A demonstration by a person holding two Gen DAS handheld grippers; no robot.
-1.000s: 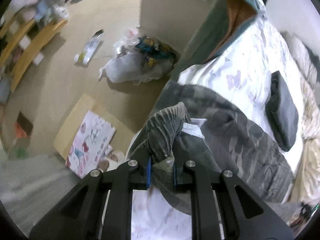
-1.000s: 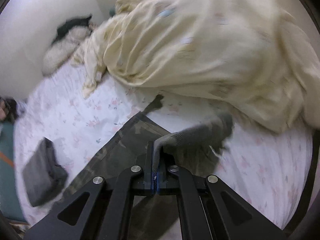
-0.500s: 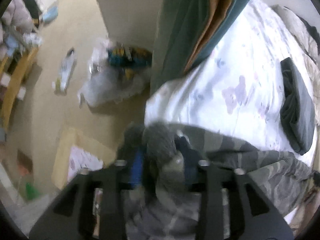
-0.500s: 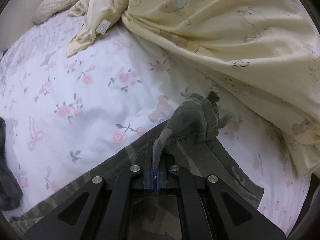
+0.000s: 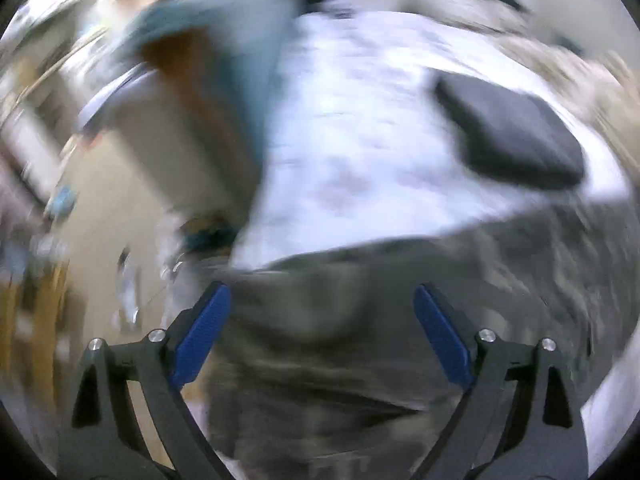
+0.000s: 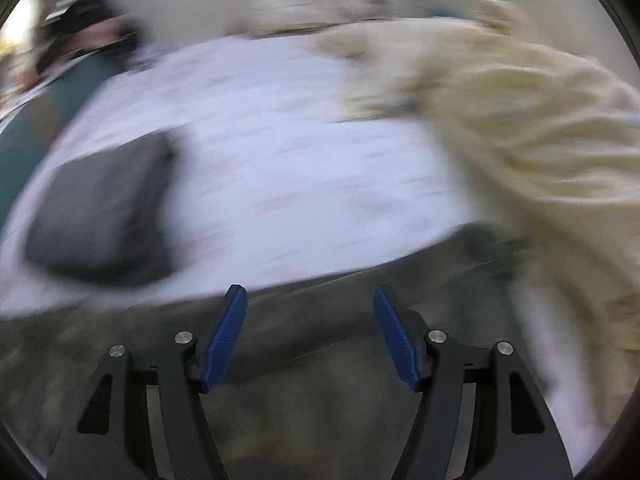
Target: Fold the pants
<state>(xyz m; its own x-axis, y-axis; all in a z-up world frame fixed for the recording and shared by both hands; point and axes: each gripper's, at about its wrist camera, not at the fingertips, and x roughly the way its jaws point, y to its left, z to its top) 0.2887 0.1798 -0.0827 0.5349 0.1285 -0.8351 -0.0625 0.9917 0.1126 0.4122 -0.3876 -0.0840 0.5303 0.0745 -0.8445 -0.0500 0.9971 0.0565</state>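
Left wrist view. The left gripper (image 5: 322, 292) has its two blue-padded fingers (image 5: 202, 334) spread wide, with nothing between them. Beneath and ahead of it lie the pants (image 5: 360, 320), a grey-green camouflage garment spread across the near part of the bed sheet (image 5: 360, 128), which is white with a faint pink print. One edge of the pants runs across the picture just beyond the fingertips. Farther up the sheet, well apart from the pants, sits a folded dark grey garment (image 5: 508, 132). A teal and orange cloth (image 5: 224, 72) hangs at the bed's left side, and the tan floor (image 5: 120, 220) shows beyond it, strewn with items too smeared to name.

Right wrist view. The right gripper (image 6: 310, 294) is likewise released, its blue pads (image 6: 224, 336) apart and bare. The pants (image 6: 320, 400) fill the lower part of the picture under the fingers, lying flat on the sheet (image 6: 280, 140). The dark grey garment (image 6: 100, 208) rests at left, near the edge of the pants but not clearly touching it. A cream blanket (image 6: 540, 132) is heaped at right, and it appears to meet the far end of the pants, though heavy motion blur leaves the contact uncertain. A pale pillow (image 6: 312, 12) lies at the head of the bed against the wall.
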